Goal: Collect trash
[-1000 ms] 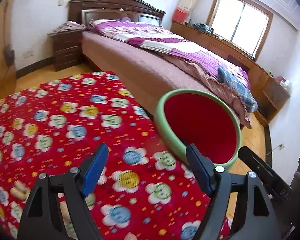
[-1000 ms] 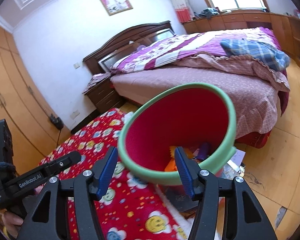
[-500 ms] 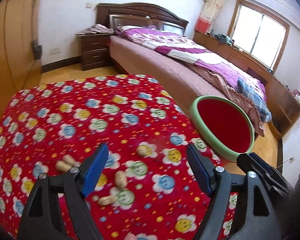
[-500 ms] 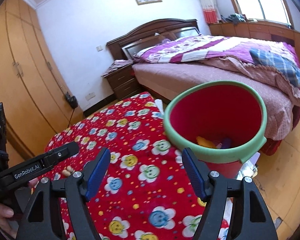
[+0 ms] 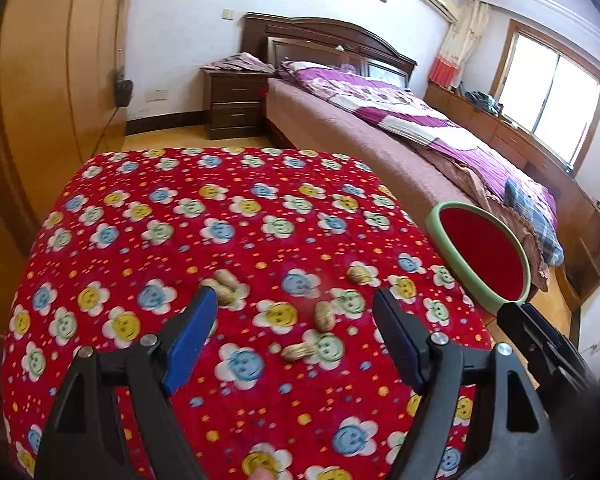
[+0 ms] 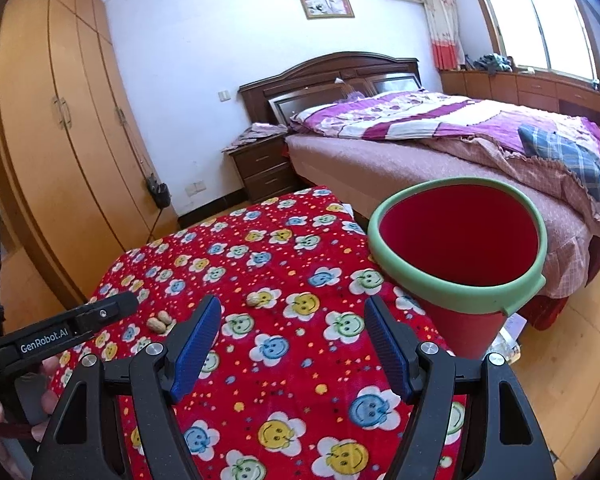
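Several peanut shells lie on the red flowered tablecloth [image 5: 228, 216]: a pair [image 5: 223, 285] by my left finger, one [image 5: 324, 316] in the middle, one [image 5: 299, 351] nearer me, one [image 5: 360, 273] to the right. My left gripper [image 5: 296, 336] is open and empty above them. A red bin with a green rim [image 5: 480, 256] stands off the table's right edge. My right gripper [image 6: 292, 340] is open and empty over the cloth, left of the bin [image 6: 460, 248]. Two shells [image 6: 159, 322] and one shell [image 6: 254, 299] show in the right wrist view.
A bed [image 5: 400, 120] with a purple quilt runs behind the table and bin. A dark nightstand [image 5: 236, 104] stands by the headboard. Wooden wardrobes [image 6: 60, 140] line the left wall. Papers lie on the wooden floor [image 6: 512, 328] by the bin's base.
Both grippers have drawn back and up from the bin. My left gripper has swung left over the table, so the peanut shells have come into view. Both stay open.
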Demonstrator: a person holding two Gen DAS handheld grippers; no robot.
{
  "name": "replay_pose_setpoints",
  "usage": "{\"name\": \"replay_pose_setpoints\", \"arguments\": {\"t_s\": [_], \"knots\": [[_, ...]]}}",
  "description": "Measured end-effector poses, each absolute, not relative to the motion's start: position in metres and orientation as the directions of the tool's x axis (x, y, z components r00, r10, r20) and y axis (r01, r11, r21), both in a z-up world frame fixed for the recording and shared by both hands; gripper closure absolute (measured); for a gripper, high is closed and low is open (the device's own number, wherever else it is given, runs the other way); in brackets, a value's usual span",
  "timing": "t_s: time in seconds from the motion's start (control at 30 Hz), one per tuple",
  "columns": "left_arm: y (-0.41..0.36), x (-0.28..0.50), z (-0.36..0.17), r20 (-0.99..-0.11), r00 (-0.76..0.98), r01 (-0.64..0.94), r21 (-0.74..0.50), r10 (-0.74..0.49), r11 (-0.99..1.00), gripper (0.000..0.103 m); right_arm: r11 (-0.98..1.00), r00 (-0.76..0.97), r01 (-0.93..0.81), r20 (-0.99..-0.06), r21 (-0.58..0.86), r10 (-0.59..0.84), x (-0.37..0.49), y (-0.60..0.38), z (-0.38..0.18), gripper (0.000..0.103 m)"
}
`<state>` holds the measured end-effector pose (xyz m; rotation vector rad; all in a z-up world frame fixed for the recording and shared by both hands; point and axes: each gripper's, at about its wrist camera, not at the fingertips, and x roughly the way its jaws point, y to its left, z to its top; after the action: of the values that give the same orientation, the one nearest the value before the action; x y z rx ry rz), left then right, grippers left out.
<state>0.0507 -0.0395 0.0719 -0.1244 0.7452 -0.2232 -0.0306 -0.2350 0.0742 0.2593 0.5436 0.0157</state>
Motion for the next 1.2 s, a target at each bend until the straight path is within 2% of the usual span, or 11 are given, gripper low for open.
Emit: {"name": "replay_pose_setpoints", "arguments": {"t_s": [0.57, 1.2], "knots": [[-0.005, 0.022, 0.057, -0.618, 0.779, 0.029, -0.133, -0.105, 0.991, 0.024, 0.976, 0.87, 0.031, -0.486, 0.217, 0.081, -0.045, -0.214, 0.067, 0.028], [-0.008, 0.018, 0.058, -0.604, 0.792, 0.017, -0.119, -0.086, 0.993, 0.024, 0.974, 0.857, 0.024, -0.507, 0.225, 0.096, -0.044, -0.213, 0.062, 0.028]]}}
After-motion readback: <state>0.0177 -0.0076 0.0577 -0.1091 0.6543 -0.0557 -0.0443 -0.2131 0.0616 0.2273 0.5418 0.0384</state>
